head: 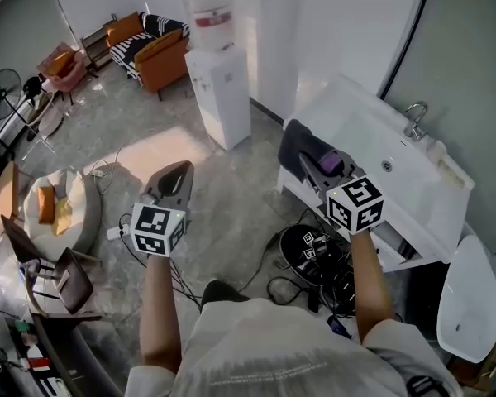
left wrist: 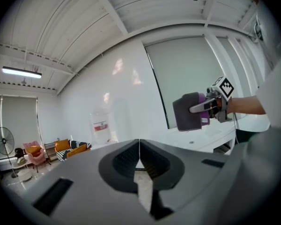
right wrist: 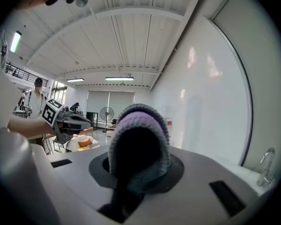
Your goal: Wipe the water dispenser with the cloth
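Observation:
The white water dispenser (head: pixel 217 89) with a clear bottle on top stands against the far wall, well ahead of both grippers. My right gripper (head: pixel 308 164) is shut on a folded grey and purple cloth (head: pixel 306 147), which hangs over the white sink's near edge. That cloth (right wrist: pixel 138 146) bulges up between the jaws in the right gripper view. My left gripper (head: pixel 175 172) is held over the floor with its jaws together and nothing in them. From the left gripper view the dispenser (left wrist: pixel 101 125) shows faintly and the cloth (left wrist: pixel 187 111) is at the right.
A white sink unit (head: pixel 413 197) with a tap (head: pixel 413 118) stands at the right. Cables and a black device (head: pixel 310 255) lie on the floor near my feet. An orange sofa (head: pixel 149 48), a fan (head: pixel 2 93) and a round table (head: pixel 54 209) stand at the left.

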The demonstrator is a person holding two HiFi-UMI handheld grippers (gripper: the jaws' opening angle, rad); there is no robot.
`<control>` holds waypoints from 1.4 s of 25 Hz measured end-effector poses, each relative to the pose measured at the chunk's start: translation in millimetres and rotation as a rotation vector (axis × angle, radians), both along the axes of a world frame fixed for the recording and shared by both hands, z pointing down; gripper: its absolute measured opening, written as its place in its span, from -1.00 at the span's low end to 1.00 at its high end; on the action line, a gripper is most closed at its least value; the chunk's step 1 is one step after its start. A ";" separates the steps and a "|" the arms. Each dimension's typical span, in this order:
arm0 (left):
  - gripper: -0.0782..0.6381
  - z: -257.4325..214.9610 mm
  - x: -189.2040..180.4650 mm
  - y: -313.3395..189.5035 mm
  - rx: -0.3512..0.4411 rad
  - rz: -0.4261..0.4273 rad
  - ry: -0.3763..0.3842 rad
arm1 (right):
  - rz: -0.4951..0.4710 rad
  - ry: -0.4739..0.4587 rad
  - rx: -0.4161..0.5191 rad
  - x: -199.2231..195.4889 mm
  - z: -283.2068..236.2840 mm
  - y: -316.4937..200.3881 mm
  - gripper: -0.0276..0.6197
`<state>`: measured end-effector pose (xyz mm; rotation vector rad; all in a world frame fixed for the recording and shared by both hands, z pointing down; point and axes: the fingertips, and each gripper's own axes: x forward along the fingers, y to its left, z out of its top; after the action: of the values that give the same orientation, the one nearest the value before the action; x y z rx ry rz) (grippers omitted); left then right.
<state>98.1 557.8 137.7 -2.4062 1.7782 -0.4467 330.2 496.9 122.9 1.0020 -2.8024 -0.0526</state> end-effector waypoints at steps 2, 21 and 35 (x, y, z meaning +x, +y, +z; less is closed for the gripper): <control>-0.73 2.1 0.5 -11.5 -0.005 0.001 -0.002 | 0.000 0.002 -0.003 0.6 3.2 -11.0 -0.67; -0.73 6.2 -138.6 -282.4 -0.025 0.063 -0.001 | 0.069 -0.035 -0.049 -128.3 6.5 -257.8 -0.67; -0.73 19.4 -231.7 -424.2 -0.062 0.110 0.040 | 0.145 -0.005 -0.057 -217.3 9.1 -395.3 -0.67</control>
<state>-133.6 133.6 157.1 -2.5571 1.6598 -0.4504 112.8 101.6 132.1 1.1887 -2.7101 0.0475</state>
